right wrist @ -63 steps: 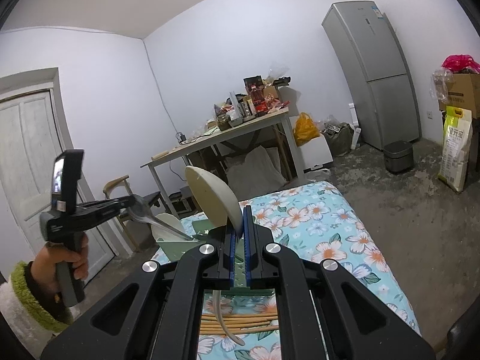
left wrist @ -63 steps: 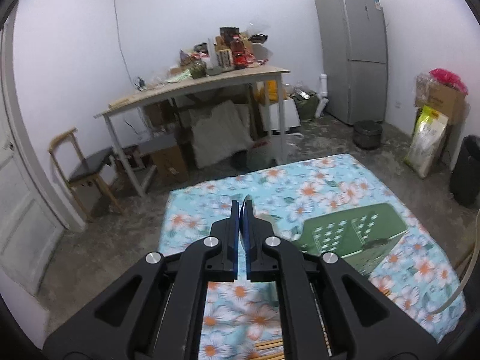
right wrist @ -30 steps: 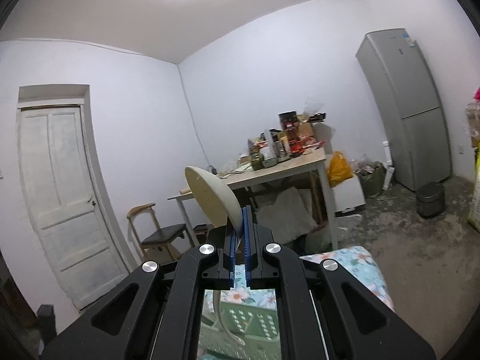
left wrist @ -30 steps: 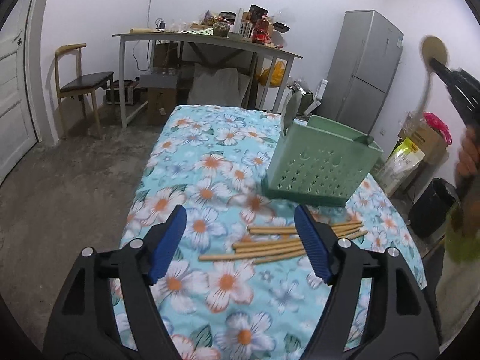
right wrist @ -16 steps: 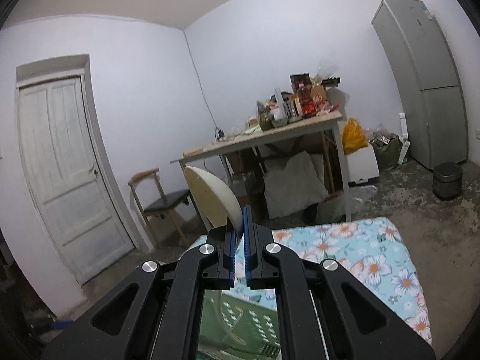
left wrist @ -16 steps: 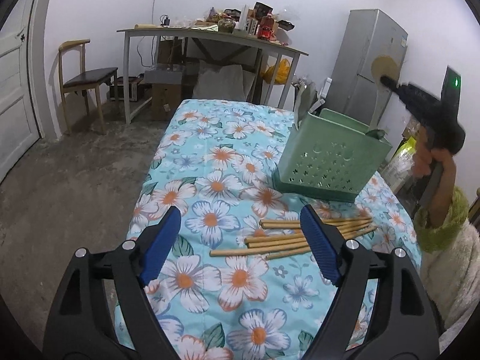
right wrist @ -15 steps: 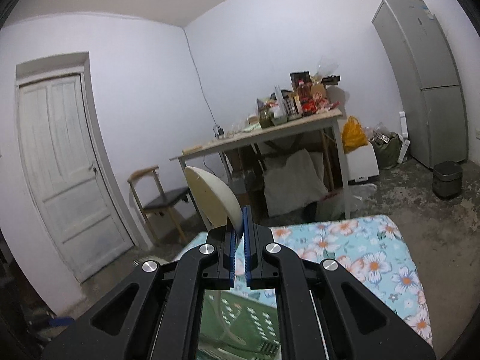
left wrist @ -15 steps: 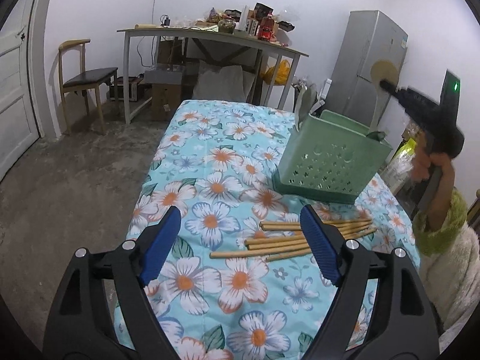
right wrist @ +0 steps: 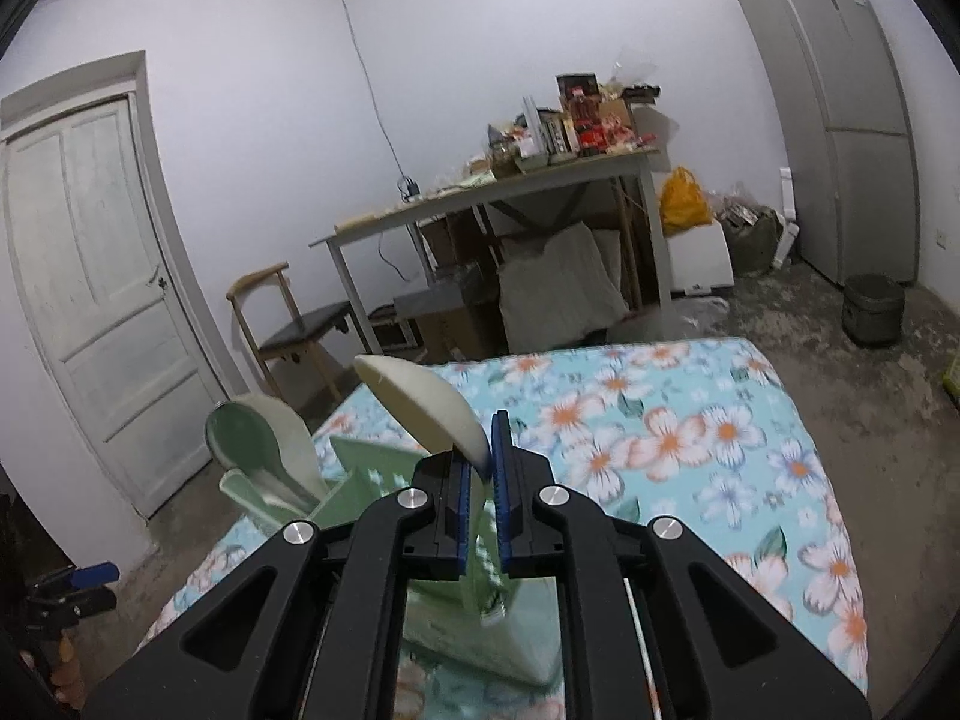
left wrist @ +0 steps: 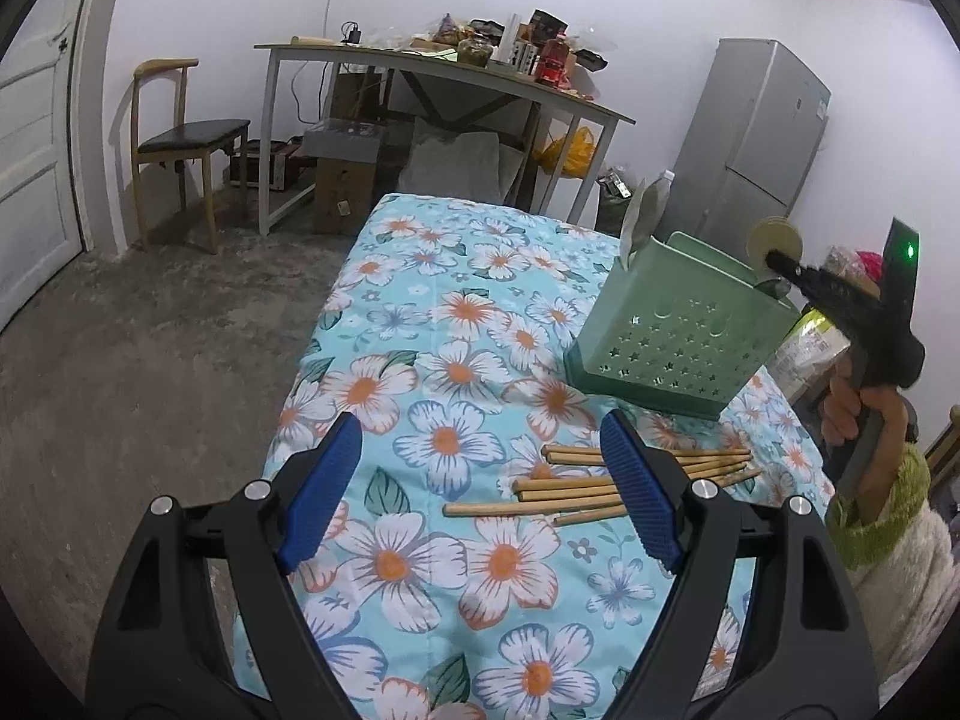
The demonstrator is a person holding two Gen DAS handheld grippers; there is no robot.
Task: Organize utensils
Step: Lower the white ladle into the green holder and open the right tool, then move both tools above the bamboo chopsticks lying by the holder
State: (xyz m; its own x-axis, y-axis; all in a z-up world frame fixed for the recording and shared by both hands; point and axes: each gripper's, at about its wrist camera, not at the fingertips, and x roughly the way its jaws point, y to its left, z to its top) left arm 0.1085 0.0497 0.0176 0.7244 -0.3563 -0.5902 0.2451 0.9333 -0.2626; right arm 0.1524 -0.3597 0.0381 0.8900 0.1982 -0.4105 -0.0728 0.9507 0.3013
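A green perforated basket [left wrist: 672, 336] stands on the flowered tablecloth [left wrist: 456, 360], with a pale green spoon [left wrist: 639, 219] upright in its far corner. Several wooden chopsticks [left wrist: 600, 483] lie in front of the basket. My left gripper [left wrist: 480, 492] is open and empty, low over the cloth just left of the chopsticks. My right gripper [right wrist: 478, 474] is shut on a cream spoon [right wrist: 423, 408], bowl up, directly above the basket [right wrist: 384, 480]. It also shows in the left wrist view [left wrist: 780, 255] at the basket's right rim. A pale green spoon [right wrist: 258, 441] stands in the basket's left compartment.
A cluttered work table [left wrist: 444, 72] and a wooden chair [left wrist: 180, 132] stand beyond the cloth-covered table. A grey refrigerator [left wrist: 762, 150] is at the back right, a white door [right wrist: 90, 276] on the left. A dark bin [right wrist: 873, 309] sits on the concrete floor.
My right gripper has come down with the cream spoon toward the top of the basket. My left gripper stays open and has edged slightly closer to the chopsticks.
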